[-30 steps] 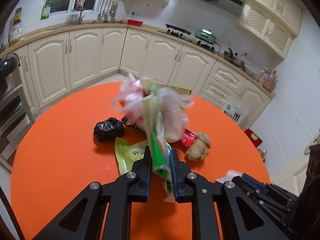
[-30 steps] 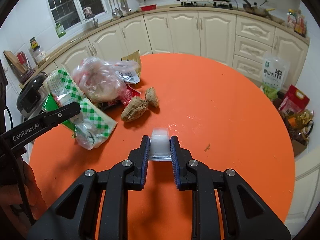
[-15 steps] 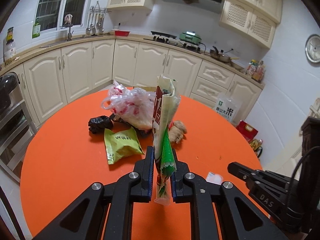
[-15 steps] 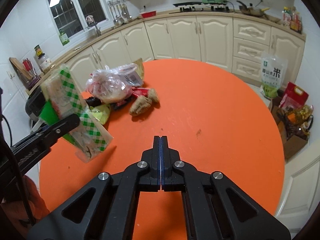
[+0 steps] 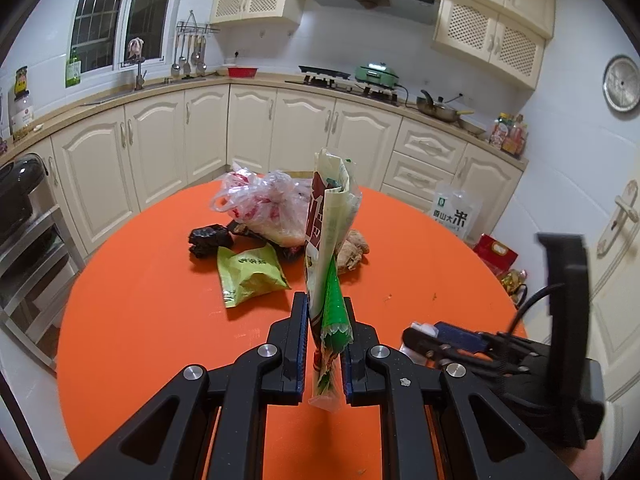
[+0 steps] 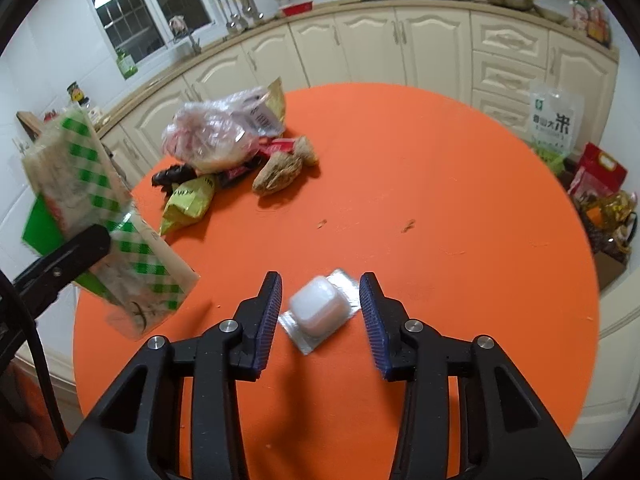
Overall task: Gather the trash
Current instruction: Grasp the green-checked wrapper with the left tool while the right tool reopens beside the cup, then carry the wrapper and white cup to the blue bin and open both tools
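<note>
Two grips: my left gripper (image 5: 326, 346) clamps light, floppy green-checked wrappers (image 5: 330, 248); my right gripper's (image 6: 320, 312) opening jaws flank a slippery white plastic blister (image 6: 318, 310); I'd pinch its dome.

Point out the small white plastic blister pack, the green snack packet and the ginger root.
white blister pack (image 6: 318, 310): right wrist view, on its raised dome.
green snack packet (image 5: 250, 270): left wrist view, middle of its printed face.
ginger root (image 6: 278, 172): right wrist view, on the larger lump.

Even indoor light, strong fisheye bending, dark corners, slight motion blur.
</note>
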